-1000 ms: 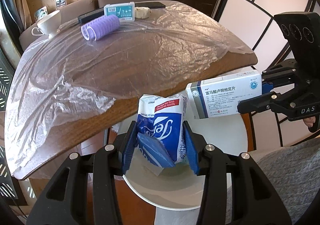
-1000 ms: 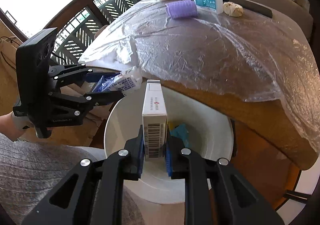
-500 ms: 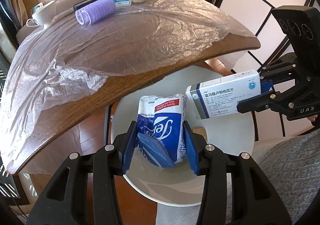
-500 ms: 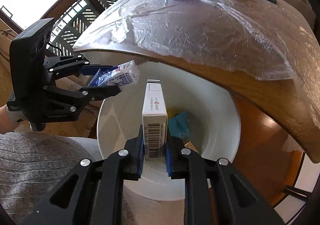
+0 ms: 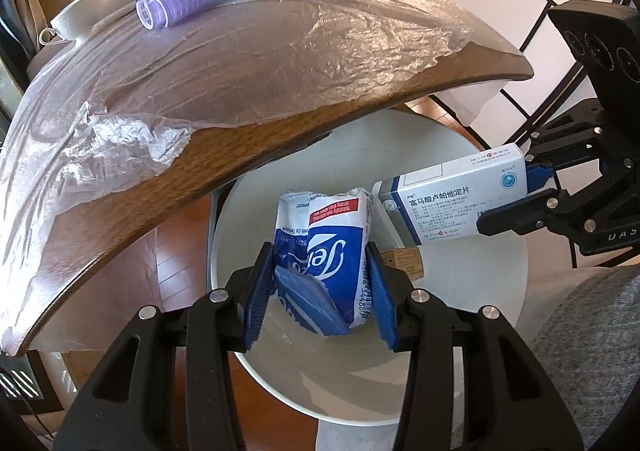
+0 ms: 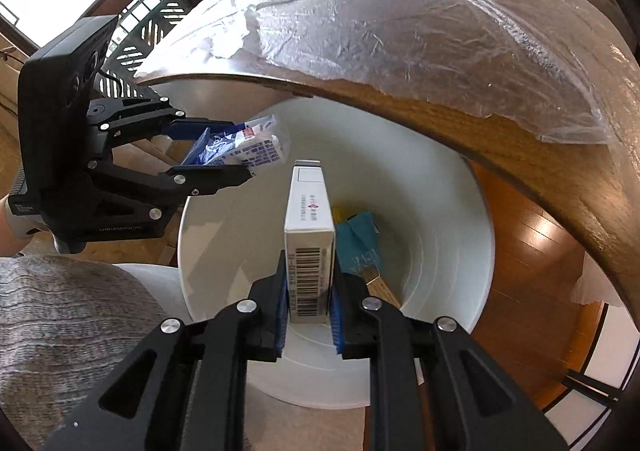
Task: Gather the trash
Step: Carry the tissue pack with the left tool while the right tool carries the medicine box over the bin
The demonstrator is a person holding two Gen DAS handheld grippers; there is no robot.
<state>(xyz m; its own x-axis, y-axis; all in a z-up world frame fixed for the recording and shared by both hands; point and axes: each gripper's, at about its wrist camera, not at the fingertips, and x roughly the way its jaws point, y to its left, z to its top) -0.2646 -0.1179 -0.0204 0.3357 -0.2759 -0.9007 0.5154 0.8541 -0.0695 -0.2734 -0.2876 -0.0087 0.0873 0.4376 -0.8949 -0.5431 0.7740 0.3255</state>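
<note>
Trash is hanging over the white bin (image 5: 460,283), which is standing beside the plastic-covered wooden table (image 5: 168,187): the right gripper (image 6: 309,291) is clamping its fingers on a white medicine box (image 6: 310,227), and the left gripper (image 5: 320,283) is squeezing a crumpled blue-and-white tissue pack (image 5: 336,251); a teal scrap (image 6: 360,239) is lying inside the bin

My right gripper (image 6: 309,305) clamps a white medicine box (image 6: 310,235) by its barcode end, above the white bin (image 6: 448,219). A teal scrap (image 6: 360,239) lies inside the bin. To the left, my left gripper (image 6: 236,151) pinches a blue-and-white packet (image 6: 244,145) over the rim, below the plastic-covered wooden table (image 6: 500,123).
</note>
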